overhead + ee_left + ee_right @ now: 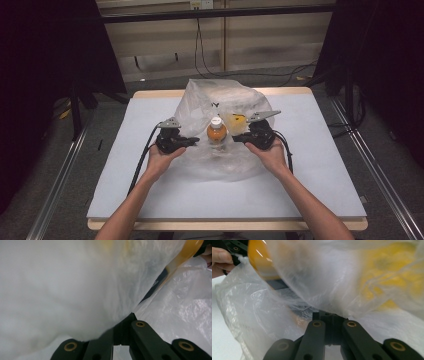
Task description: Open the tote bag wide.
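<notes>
Two forearms are reaching in over the near edge of the desk, where the grey surface is lying bare. The left tongs and right tongs are each closing tight on the clear plastic bag, pinching film at either side. Between them an orange bottle is standing upright. Behind, the bag is billowing toward the far edge; both sides are lying open.

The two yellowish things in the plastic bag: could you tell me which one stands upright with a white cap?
The orange bottle, midway between both grippers, stands upright with a white cap. The yellow item beside it is flatter, capless, behind the bag's film.
</notes>
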